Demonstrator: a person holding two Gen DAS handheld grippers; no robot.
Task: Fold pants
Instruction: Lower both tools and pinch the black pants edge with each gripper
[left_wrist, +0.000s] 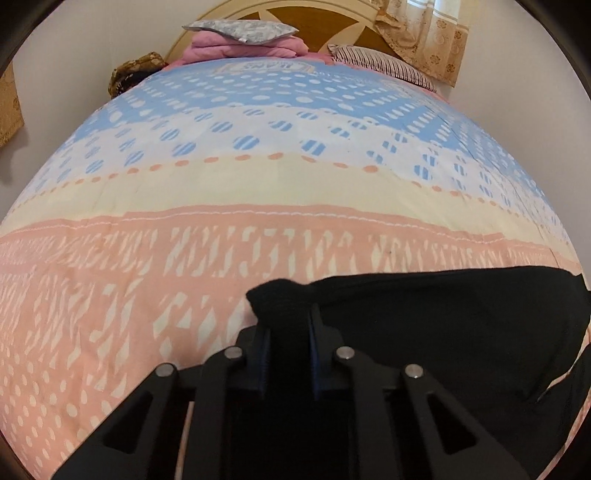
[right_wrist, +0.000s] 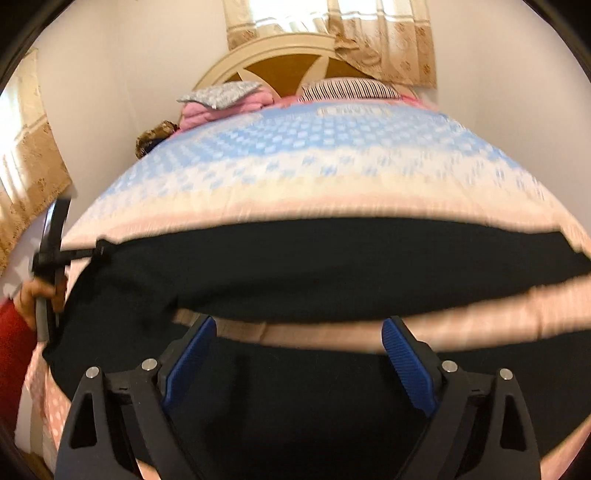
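Observation:
Black pants (left_wrist: 443, 325) lie across the near part of the patterned bedspread (left_wrist: 258, 184). My left gripper (left_wrist: 288, 321) is shut on a bunched corner of the pants, and black cloth sticks up between its fingers. In the right wrist view the pants (right_wrist: 332, 266) stretch as a dark band across the bed. At the band's left end a hand in a red sleeve holds the left gripper (right_wrist: 98, 249), which pinches the cloth. My right gripper (right_wrist: 299, 332) hovers open over the pants' near part, its blue pads (right_wrist: 402, 354) wide apart and touching nothing.
At the head of the bed a grey pillow (left_wrist: 240, 29) rests on folded pink bedding, with a striped pillow (left_wrist: 384, 66) to its right. A wooden headboard (right_wrist: 288, 62), curtains (right_wrist: 388, 44) and white walls surround the bed. A brown bundle (left_wrist: 133, 70) sits at the far left corner.

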